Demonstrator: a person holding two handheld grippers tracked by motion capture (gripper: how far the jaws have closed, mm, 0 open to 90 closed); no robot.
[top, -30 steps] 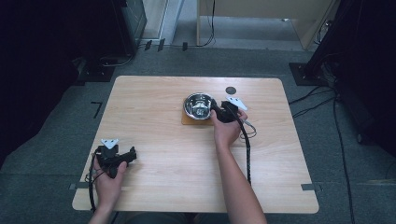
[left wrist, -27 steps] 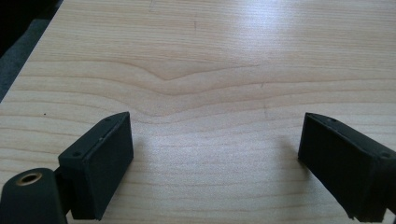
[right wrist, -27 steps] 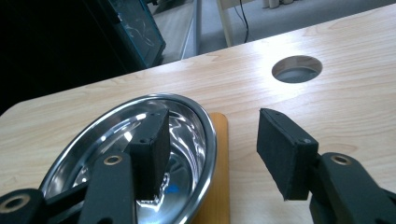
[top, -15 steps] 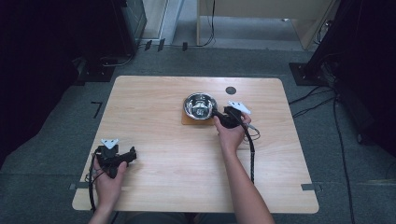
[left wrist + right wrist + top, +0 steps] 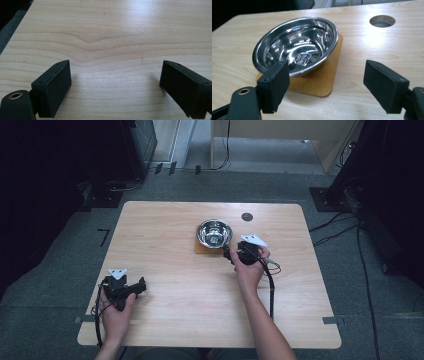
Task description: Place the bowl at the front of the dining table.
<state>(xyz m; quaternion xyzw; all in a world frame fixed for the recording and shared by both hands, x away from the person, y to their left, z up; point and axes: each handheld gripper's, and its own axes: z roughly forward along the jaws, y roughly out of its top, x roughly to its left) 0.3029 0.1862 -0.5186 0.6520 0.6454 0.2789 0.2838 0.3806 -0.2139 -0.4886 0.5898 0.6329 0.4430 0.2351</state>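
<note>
Resting near the tabletop's (image 5: 200,300) front left corner, the left gripper (image 5: 134,288) lies low in the person's left hand (image 5: 116,312), and the left gripper view shows its jaws spread wide over bare wood grain with nothing between them. Farther in, right of the middle, the right hand (image 5: 248,270) holds the right gripper (image 5: 229,255), pointed toward the bowl. Its jaws have just been opening and now stand wide apart; in the right gripper view they hold nothing, with the left jaw just in front of the bowl's near rim and the right jaw over bare wood. Beyond the jaws sits the steel bowl (image 5: 297,45), upright and shiny inside, on a thin wooden board (image 5: 322,80) whose corner juts out toward the gripper. Bowl and board stand in the far half of the tabletop, slightly right of its middle. Behind them, nearer the far edge, a round hole (image 5: 382,20) is cut through the wood.
</note>
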